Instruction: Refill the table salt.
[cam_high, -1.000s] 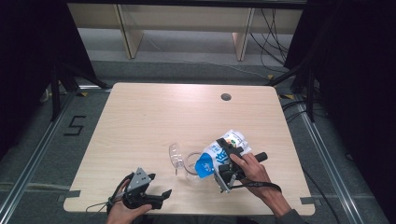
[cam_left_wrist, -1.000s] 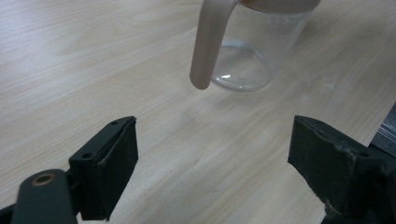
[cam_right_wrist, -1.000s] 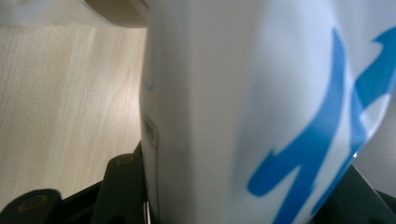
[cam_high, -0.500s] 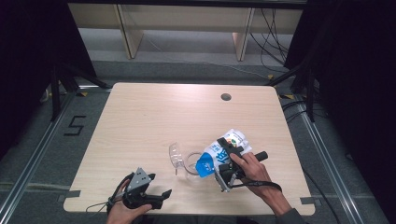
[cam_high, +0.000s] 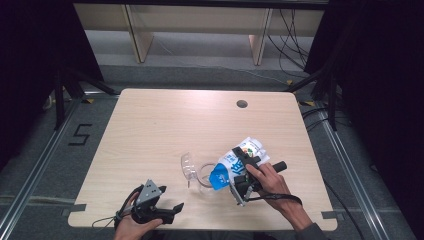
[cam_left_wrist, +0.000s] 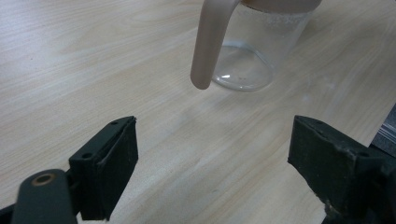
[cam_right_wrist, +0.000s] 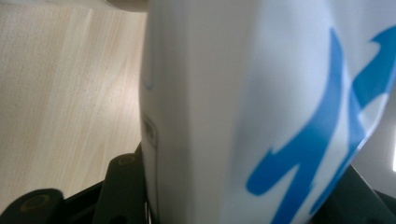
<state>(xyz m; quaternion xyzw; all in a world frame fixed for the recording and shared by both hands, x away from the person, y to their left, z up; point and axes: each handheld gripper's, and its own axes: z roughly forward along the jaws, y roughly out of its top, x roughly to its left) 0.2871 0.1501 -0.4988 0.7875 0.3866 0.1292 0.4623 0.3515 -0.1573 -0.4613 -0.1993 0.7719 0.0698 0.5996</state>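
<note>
Milk carton (cam_high: 239, 162), white with blue print, is tipped over toward a clear glass pitcher (cam_high: 196, 172) near the front middle of the light wooden tabletop (cam_high: 165, 130) in the high view. The right gripper (cam_high: 241, 175) has the carton around its middle, with the carton's lower end right over the pitcher's open mouth. The left gripper (cam_high: 170, 212) sits off by the front edge of the tabletop, well apart from the pitcher, in the person's left hand (cam_high: 131, 225).

Left gripper view: its two black fingers (cam_left_wrist: 105, 175) are spread wide with just bare tabletop between them. Straight ahead is the clear pitcher (cam_left_wrist: 254, 51) standing upright, with its beige-looking handle (cam_left_wrist: 208, 46) hanging down on the near side. Looks see-through right down to the bottom.

Right gripper view: super close up, the white and blue carton (cam_right_wrist: 243, 116) takes up most of the picture, and the black fingers (cam_right_wrist: 123, 191) are pinching it from both sides. A strip of wooden tabletop is off to the left.
</note>
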